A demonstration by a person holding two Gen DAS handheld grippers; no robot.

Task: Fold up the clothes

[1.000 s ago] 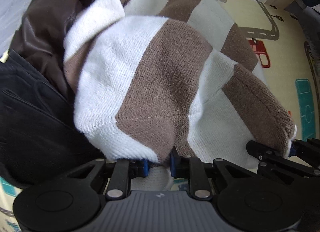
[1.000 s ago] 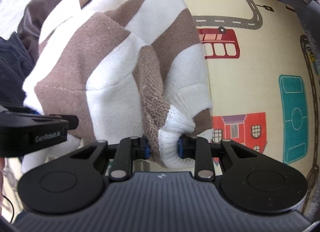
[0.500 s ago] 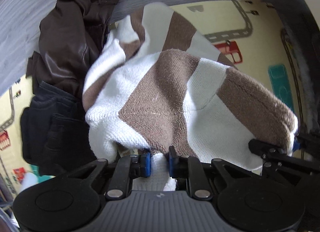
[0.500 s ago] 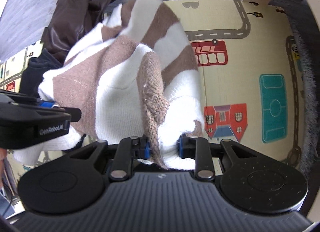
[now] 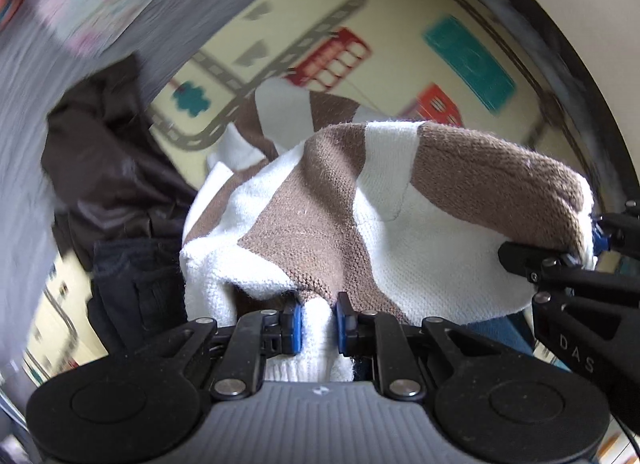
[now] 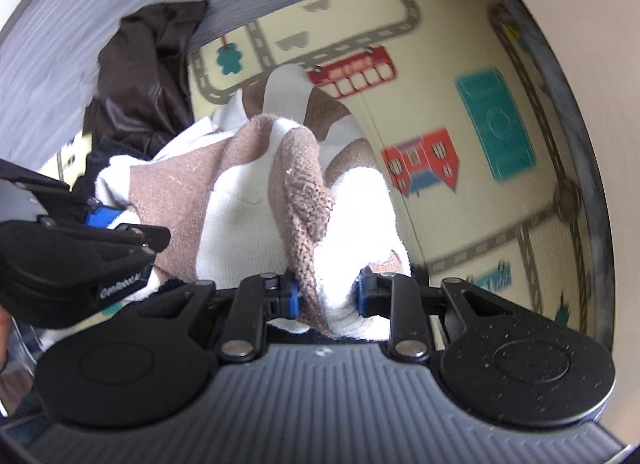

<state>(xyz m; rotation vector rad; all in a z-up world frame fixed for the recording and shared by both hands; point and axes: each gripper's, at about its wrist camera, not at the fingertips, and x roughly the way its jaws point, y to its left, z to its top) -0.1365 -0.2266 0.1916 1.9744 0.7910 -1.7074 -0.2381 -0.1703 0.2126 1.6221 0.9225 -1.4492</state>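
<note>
A brown-and-white striped knit sweater [image 5: 360,215] hangs bunched between both grippers, lifted well above the play mat; its lower part trails down toward the mat. My left gripper [image 5: 316,322] is shut on a white fold of the sweater. My right gripper [image 6: 326,296] is shut on a brown-and-white fold of the sweater [image 6: 248,199]. The right gripper also shows at the right edge of the left wrist view [image 5: 580,252]; the left gripper shows at the left of the right wrist view [image 6: 116,225].
A dark brown leather jacket [image 5: 108,159] and a black garment [image 5: 132,292] lie heaped at the left on the yellow road-print play mat [image 6: 440,111]. Grey wood floor [image 6: 80,23] lies beyond the mat.
Both grippers have risen with the sweater, which now hangs higher off the mat. The views have swung, showing more mat beyond the sweater.
</note>
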